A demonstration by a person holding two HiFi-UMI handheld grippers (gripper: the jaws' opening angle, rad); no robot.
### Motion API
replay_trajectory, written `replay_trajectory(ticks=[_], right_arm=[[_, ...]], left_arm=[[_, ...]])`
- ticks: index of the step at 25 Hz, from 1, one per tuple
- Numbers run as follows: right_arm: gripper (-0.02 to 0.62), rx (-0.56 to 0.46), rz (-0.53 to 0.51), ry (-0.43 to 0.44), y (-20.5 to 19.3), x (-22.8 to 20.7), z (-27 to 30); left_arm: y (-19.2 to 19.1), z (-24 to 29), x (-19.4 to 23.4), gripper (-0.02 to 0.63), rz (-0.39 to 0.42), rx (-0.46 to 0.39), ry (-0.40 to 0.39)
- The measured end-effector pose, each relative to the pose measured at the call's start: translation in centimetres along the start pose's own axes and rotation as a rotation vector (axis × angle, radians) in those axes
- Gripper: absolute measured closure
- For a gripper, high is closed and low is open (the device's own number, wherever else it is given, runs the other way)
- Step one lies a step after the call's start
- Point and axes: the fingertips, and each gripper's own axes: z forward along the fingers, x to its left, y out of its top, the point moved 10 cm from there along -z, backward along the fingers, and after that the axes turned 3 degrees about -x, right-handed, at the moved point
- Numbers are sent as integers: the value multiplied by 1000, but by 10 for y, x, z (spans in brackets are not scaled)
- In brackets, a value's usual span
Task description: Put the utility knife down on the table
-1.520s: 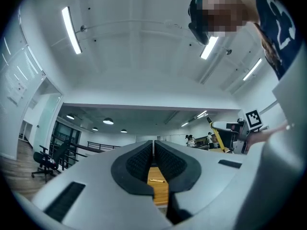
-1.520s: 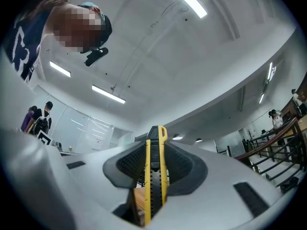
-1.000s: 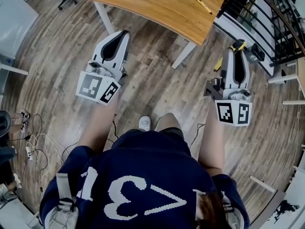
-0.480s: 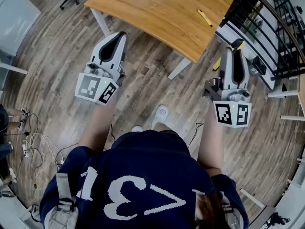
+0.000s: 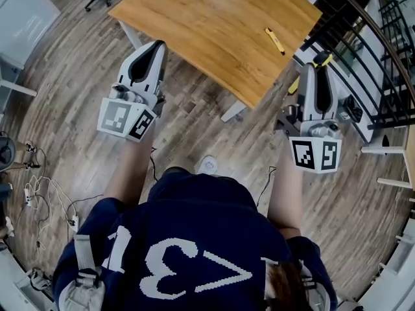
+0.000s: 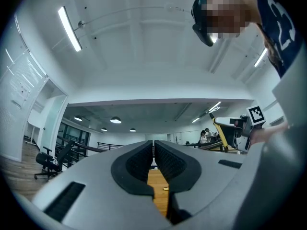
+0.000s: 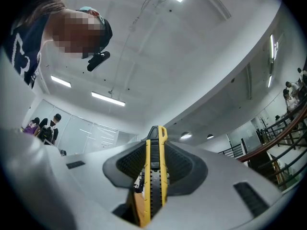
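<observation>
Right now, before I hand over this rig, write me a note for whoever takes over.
Left gripper: jaws together, empty, by the near edge of the light wooden table.
Right gripper: shut on the yellow-and-black utility knife, over the floor off the table's right corner.
Done: knife gripped.
Left: carry it over the tabletop, lower it, open the jaws. A slim yellow item lies there; probably set down clear of it.

The utility knife point(image 7: 153, 176) is a slim yellow body with a black ribbed slider down its middle and a black tip. It stands clamped lengthwise between the pads of the right gripper point(image 5: 316, 70), with its tip poking out past the jaws. It is held in the air just off the near edge of the table point(image 5: 214, 24), a light wooden top on white legs.
</observation>
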Motion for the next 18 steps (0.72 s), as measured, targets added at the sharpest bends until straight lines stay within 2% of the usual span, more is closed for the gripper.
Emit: replay_trajectory(ticks=[8, 18], right_arm=[[465, 15, 16, 1, -31, -31, 42], [465, 12, -50, -69, -93, -63, 159]], left_arm=[[-28, 52, 22, 583, -12, 18, 1], [-70, 179, 123, 583, -34, -14, -97]])
